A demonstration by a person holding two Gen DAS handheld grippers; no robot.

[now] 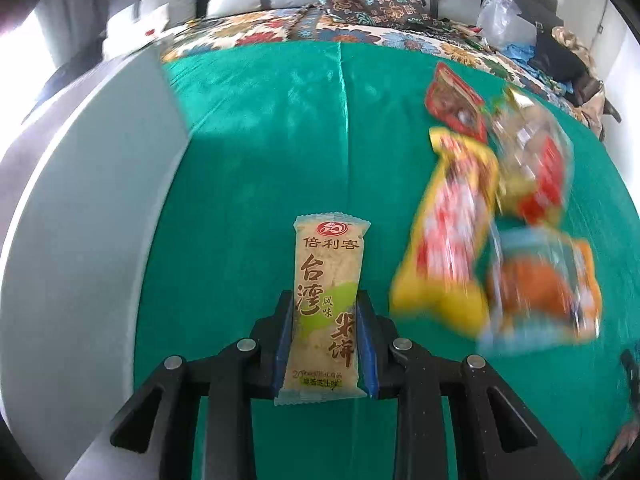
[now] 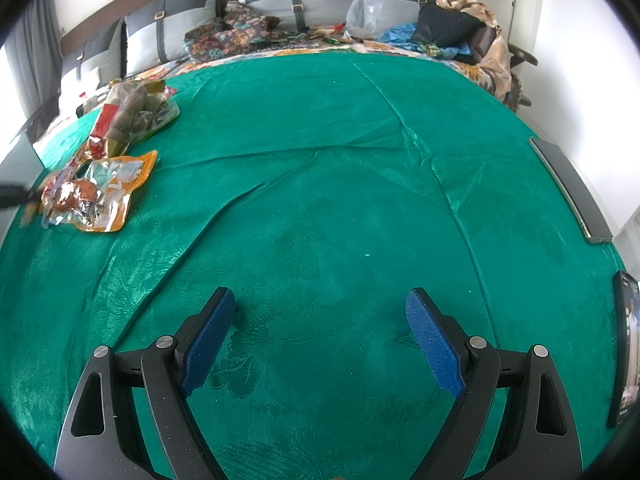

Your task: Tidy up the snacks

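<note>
Nearest in the left wrist view, the left gripper point(image 1: 325, 344) has its blue fingers point(image 1: 283, 344) pressed against both long sides of the rice cracker packet point(image 1: 326, 300), gripping it around its lower half, so the packet points straight ahead, label up. That mid-body hold probably keeps the stiff wrapper from swinging while it is carried. Beyond it spreads the green bedspread point(image 1: 260, 128), and to the right lies the snack pile point(image 1: 500, 216), blurred, so the separate wrappers are hard to tell apart; a yellow one and an orange one seem closest. The pale box point(image 1: 88, 208) rises at the left, perhaps where snacks are meant to go. The right gripper point(image 2: 320, 336) hangs wide open over bare cloth with nothing between its fingers, apparently waiting.
</note>
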